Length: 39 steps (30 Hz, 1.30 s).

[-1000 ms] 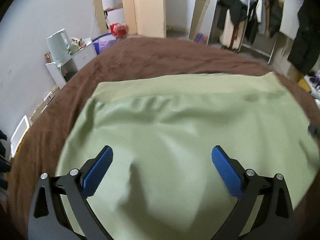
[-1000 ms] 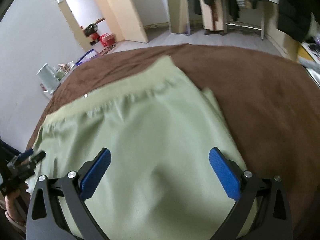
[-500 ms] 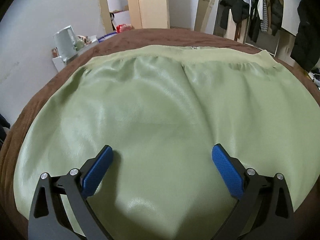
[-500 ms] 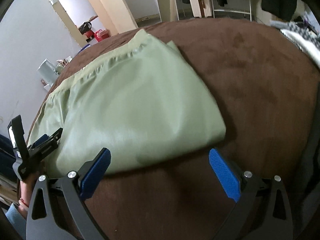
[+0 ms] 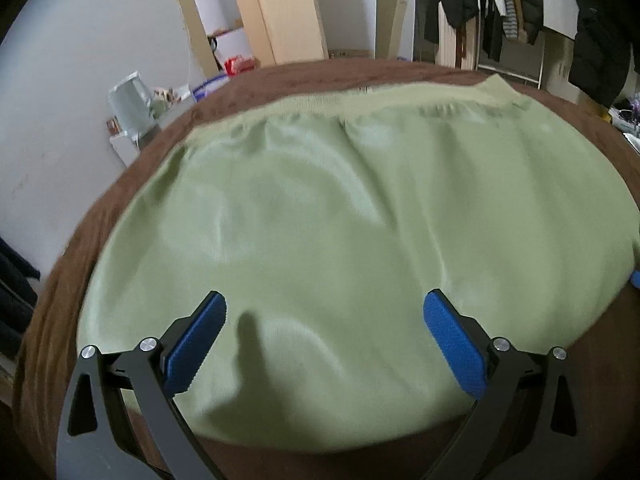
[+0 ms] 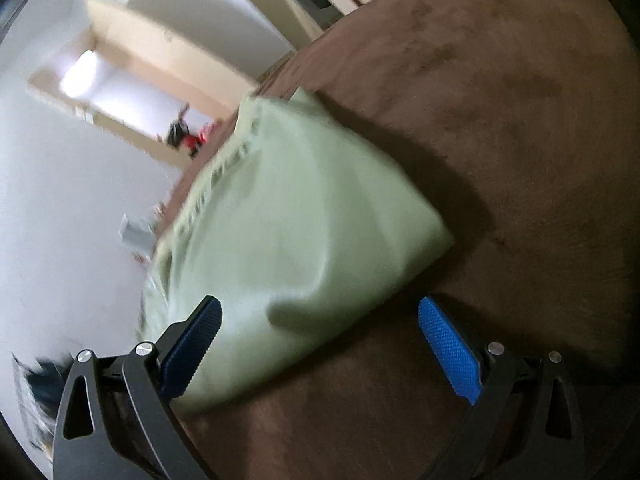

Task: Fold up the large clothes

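Note:
A large pale green garment [image 5: 340, 220] lies folded flat on a brown bedspread [image 5: 80, 248], its ribbed hem along the far side. My left gripper [image 5: 324, 320] hovers open over the garment's near edge, nothing between its blue pads. In the right wrist view the same garment [image 6: 288, 220] appears tilted and blurred, with its near right corner sticking out. My right gripper [image 6: 320, 328] is open just above that near edge, one pad over the cloth and the other over the bedspread [image 6: 500, 120].
A white wall and a small side table with a pale kettle [image 5: 130, 104] stand left of the bed. Wooden cupboards [image 5: 280, 12] and a clothes rack with dark coats [image 5: 520, 20] stand beyond the far edge.
Both grippers have drawn back toward the garment's near edge. The right wrist view has rolled sharply and blurred. Both stay open.

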{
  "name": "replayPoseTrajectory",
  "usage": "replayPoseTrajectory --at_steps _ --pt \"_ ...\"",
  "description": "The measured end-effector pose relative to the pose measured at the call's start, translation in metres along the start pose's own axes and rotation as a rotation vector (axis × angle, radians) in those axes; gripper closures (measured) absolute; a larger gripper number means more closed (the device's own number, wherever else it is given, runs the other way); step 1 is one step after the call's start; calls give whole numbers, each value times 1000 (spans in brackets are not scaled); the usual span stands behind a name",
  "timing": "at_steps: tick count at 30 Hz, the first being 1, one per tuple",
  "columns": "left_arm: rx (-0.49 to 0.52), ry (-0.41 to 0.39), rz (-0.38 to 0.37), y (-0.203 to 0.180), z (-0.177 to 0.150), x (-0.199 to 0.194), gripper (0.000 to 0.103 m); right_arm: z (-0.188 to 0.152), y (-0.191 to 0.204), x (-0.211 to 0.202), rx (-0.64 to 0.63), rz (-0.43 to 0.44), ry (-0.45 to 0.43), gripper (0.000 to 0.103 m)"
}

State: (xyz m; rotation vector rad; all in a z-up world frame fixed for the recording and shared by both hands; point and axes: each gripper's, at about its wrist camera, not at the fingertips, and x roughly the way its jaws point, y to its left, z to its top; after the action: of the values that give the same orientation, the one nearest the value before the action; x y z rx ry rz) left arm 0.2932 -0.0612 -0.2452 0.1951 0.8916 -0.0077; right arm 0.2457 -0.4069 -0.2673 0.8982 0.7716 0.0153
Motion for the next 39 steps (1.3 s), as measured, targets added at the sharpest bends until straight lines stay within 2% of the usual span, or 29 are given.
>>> replayPoseTrajectory --at_steps 3,6,8,9,11,13,15,24,28,30,33,36,39 --pt "-32 45 -10 0 -9 12 6 12 -10 6 73 54 -39 5" --pt "-36 37 4 -2 -11 15 6 25 -11 13 123 71 -56 7" --pt "-46 29 5 -2 -12 15 6 30 -9 18 131 41 -63 24" --pt "-55 30 2 -1 -13 16 6 31 -10 19 134 15 -63 48" --pt "-62 34 0 -1 -14 17 5 31 -18 21 165 16 -61 55" --pt "-57 34 11 -3 -14 17 5 31 -19 21 163 38 -57 77" --pt "-61 36 14 -3 -14 16 5 28 -14 21 154 79 -55 84" --pt "-63 76 13 1 -12 16 6 31 13 -4 128 139 -107 88" --pt "-59 110 11 2 -11 15 6 29 35 -18 84 82 -130 88" --pt "-63 134 0 3 -10 13 6 25 41 -27 94 86 -153 89" --pt "-53 159 -23 0 -14 6 6 20 61 -47 8 44 -184 89" --pt "-33 140 -34 -6 -18 -7 9 14 66 -64 1 48 -180 89" --pt "-41 80 -56 -11 -23 -23 10 12 60 -69 18 40 -161 89"
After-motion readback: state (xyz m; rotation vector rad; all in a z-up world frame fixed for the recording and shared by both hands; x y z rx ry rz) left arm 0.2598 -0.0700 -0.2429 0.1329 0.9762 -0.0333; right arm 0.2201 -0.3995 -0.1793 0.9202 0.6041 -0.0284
